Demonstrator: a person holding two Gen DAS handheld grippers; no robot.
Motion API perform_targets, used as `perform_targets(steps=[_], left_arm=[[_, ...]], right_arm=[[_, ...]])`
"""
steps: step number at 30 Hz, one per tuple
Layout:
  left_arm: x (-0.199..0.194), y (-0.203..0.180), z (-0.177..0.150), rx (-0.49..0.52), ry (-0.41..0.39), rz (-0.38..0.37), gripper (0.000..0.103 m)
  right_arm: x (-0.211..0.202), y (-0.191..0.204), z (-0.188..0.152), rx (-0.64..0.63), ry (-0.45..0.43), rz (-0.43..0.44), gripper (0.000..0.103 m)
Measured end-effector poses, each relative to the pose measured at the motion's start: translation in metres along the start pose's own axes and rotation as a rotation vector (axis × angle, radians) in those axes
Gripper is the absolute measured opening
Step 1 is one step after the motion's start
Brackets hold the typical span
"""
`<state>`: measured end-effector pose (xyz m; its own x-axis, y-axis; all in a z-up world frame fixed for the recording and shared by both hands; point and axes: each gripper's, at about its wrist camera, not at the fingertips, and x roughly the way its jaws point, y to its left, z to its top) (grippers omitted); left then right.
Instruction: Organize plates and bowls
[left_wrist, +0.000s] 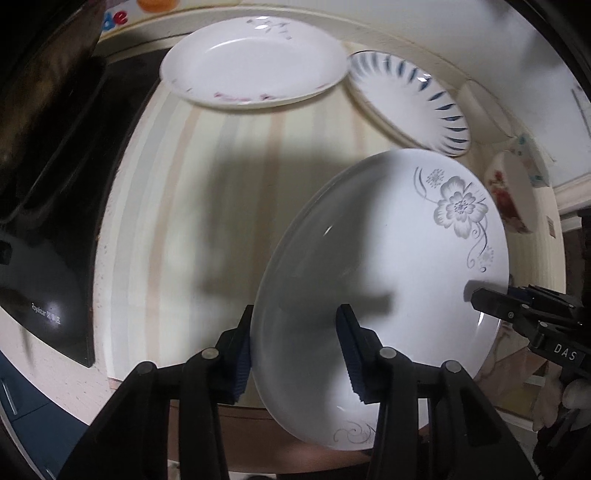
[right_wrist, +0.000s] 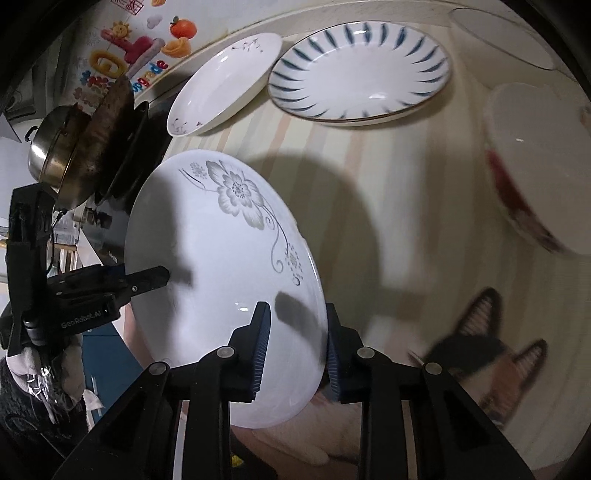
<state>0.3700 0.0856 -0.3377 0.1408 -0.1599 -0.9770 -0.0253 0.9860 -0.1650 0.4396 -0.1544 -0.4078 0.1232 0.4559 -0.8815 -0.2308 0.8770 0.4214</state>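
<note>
Flowered plate held tilted over open striped desk (left_wrist: 177, 206)

I have my left hand-held gripper (left_wrist: 295, 354) clamping the flowered plate (left_wrist: 388, 266) at its left rim and my right hand-held gripper (right_wrist: 295, 350) at its right. Two plates (right_wrist: 225, 81) lie behind it near the wall; a bowl (right_wrist: 535, 155) sits right.

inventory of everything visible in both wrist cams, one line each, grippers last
Grey-flower white plate: 1, tilted, held off the cloth by both grippers.
Blue-dashed white plate: 1, far side of table.
Pink-sprig white plate: 1, left of the blue-dashed one.
Red-patterned white bowl: 1, right side.
Striped cream tablecloth: 1, under the plates.
Steel pot: 1, far left on the black cooktop.
Left gripper: black, shut on the plate's rim.
Right gripper: black, shut on the opposite rim.
</note>
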Motion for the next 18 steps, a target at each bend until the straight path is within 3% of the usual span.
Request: perform_targets(steps=[9, 18], left_arm=[[-0.012, -0.039, 0.001, 0.083, -0.017, -0.036, 0.04], [0.02, -0.093, 0.01, 0.154, 0.028, -0.071, 0.04]], right_arm=[[-0.054, -0.039, -0.027, 0.064, -0.047, -0.017, 0.03], [-0.079, -0.091, -0.061, 0.166, -0.059, -0.048, 0.03]])
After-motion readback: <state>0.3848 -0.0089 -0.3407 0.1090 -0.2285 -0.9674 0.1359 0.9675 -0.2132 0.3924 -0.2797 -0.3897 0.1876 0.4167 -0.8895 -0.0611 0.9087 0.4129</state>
